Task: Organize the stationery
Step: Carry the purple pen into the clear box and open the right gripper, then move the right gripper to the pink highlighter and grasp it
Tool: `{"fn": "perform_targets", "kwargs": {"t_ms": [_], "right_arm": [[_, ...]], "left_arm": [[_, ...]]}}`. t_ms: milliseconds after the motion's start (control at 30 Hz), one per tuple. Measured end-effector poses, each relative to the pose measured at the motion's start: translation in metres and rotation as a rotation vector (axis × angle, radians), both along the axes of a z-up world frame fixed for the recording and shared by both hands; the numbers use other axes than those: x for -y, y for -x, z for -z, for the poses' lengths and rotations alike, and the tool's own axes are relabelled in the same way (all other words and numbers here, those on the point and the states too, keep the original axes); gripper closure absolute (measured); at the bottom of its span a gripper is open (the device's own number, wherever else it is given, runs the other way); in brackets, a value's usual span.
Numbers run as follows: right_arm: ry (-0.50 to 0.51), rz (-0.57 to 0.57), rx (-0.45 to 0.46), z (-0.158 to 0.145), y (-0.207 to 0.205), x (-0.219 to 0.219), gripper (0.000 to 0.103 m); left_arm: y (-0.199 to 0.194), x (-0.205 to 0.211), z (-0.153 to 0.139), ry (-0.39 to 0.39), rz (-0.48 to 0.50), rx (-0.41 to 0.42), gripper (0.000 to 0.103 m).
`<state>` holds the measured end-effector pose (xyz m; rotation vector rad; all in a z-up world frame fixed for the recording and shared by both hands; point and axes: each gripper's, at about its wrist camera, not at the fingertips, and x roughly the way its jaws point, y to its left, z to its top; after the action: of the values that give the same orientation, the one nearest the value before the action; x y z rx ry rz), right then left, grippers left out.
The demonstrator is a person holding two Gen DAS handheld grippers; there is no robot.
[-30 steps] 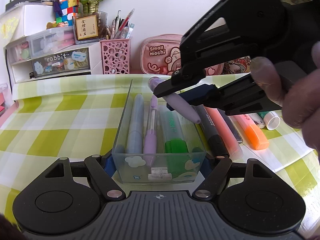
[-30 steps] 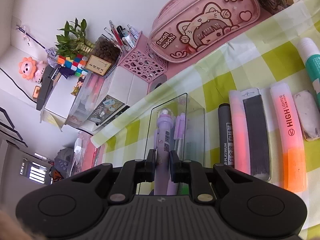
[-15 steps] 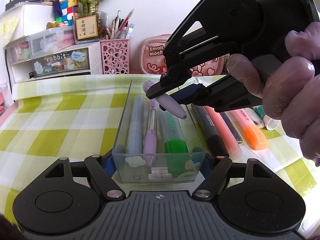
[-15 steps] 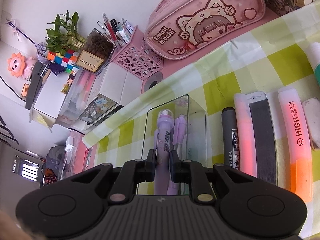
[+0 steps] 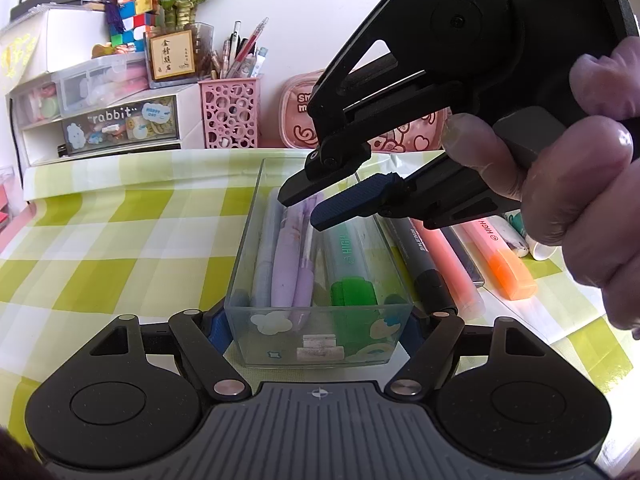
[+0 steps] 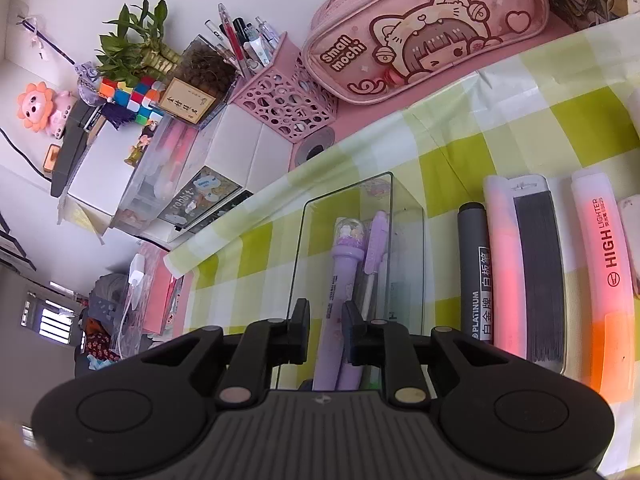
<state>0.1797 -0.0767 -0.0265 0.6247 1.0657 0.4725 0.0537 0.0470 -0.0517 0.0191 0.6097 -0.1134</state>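
A clear plastic box (image 5: 240,264) stands on the green-checked cloth, and my left gripper (image 5: 314,328) is shut on its near end, one pad on each side wall. Inside lie a grey-blue pen (image 5: 262,256), a thick purple pen (image 5: 286,256), a thin purple pencil (image 5: 306,264) and a green highlighter (image 5: 352,276). My right gripper (image 5: 314,208) hangs just above the box's far half, held by a hand. Its jaws are opening. In the right wrist view the purple pen (image 6: 346,256) rests in the box (image 6: 348,184) between the parted fingers of the right gripper (image 6: 328,332), with a gap on each side.
Right of the box lie a black marker (image 6: 474,280), a pink highlighter (image 6: 502,264), a dark flat case (image 6: 538,280) and an orange-tipped highlighter (image 6: 604,280). At the back stand a pink mesh pen holder (image 5: 232,116), a pink pencil case (image 6: 428,28) and a drawer unit (image 5: 116,124).
The right gripper carried the purple pen leftward and down into the box, then its jaws parted from it. The pen now lies among the others. The left gripper kept still.
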Motion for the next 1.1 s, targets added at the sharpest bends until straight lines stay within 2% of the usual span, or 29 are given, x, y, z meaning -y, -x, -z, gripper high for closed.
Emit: {"fn": "perform_targets", "kwargs": {"t_ms": [233,467,667,1033,1100], "right_arm": [[-0.006,0.024,0.057,-0.015,0.007,0.016,0.06],[0.042,0.1,0.17,-0.031,0.032,0.047,0.045],[0.089,0.141,0.23,-0.022,0.053,0.063,0.041],[0.113,0.167,0.246,0.0,0.063,0.068,0.041],[0.129,0.164,0.243,0.005,0.062,0.065,0.044]], "left_arm": [[0.0,0.0,0.0,0.0,0.0,0.0,0.028],[0.0,0.0,0.0,0.0,0.0,0.0,0.028],[0.0,0.0,0.0,0.0,0.0,0.0,0.028],[0.0,0.0,0.0,0.001,0.0,0.0,0.028],[0.0,0.0,0.0,0.001,0.0,0.0,0.028]]}}
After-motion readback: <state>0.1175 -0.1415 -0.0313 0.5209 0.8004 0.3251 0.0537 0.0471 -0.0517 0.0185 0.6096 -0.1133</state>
